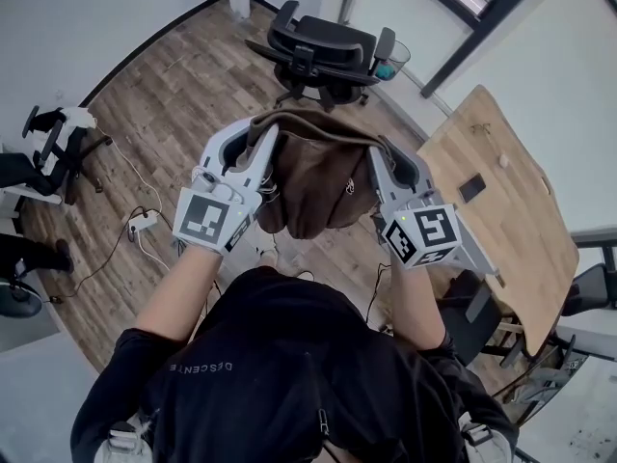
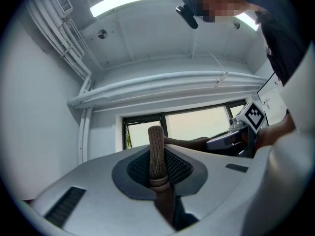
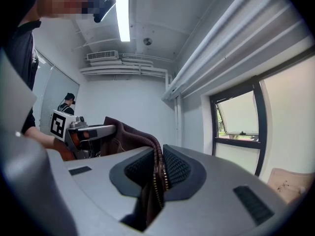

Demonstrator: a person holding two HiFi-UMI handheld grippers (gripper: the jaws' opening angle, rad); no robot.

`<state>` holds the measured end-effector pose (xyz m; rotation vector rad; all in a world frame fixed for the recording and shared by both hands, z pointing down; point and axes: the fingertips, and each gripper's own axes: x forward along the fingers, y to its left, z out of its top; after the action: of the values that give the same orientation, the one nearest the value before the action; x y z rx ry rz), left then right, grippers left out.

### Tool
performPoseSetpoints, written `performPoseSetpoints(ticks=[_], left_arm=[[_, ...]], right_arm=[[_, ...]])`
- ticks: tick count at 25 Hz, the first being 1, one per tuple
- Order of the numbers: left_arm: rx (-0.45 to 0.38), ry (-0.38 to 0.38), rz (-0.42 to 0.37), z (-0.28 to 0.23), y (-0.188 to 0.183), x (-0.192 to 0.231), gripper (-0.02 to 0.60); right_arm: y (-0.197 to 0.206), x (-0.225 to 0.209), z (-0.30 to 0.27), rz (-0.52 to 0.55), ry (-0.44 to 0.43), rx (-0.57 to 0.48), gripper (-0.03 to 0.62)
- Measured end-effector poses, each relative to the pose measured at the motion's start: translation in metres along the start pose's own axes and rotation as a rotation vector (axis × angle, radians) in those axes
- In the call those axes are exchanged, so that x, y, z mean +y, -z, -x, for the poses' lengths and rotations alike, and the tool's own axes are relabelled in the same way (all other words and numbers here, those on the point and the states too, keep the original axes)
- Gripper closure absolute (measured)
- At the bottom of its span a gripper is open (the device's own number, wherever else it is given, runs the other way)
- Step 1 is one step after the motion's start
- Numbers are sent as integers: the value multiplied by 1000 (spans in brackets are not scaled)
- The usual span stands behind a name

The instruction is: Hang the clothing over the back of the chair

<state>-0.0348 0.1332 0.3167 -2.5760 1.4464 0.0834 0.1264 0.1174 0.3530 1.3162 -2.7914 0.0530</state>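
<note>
A brown zip-up jacket hangs between my two grippers, held up in the air in front of the person. My left gripper is shut on the jacket's ribbed edge, which stands up between its pads. My right gripper is shut on the zipper edge of the same garment. The black office chair stands on the wood floor beyond the jacket, its back facing me. From the left gripper view the right gripper shows at the right, with the cloth stretched across to it.
A wooden table with a dark phone stands at the right. Another black chair and a white power strip with cables lie at the left. A second person stands in the far background of the right gripper view.
</note>
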Motion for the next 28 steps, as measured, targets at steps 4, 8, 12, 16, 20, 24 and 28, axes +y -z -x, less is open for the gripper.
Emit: performPoseSetpoints(ticks=[4,8,12,16,20,24,28], left_arm=[[-14,11,-3,-16,0,18,529],[-20,24,12,-31,1,38,529],[-23,40,26,-49,5,58,529],[-28,65,33,-63,7,87,529],[-34,104,36,-81,7,112,529],[-49,136,36,-95,3,129,529],[-67,156,44,-109,0,145,529]], right_arm=[[-4,-9,-21,-1,12,3,537],[-9,-16,-44,10,29,16,537],[-12,-24,-67,14,50,23,537],[-19,-25,-94,28,73,34,537],[-27,-31,-118,28,97,36,537],[-36,-35,-133,35,125,29,537],[-45,-40,-148,43,156,20,537]])
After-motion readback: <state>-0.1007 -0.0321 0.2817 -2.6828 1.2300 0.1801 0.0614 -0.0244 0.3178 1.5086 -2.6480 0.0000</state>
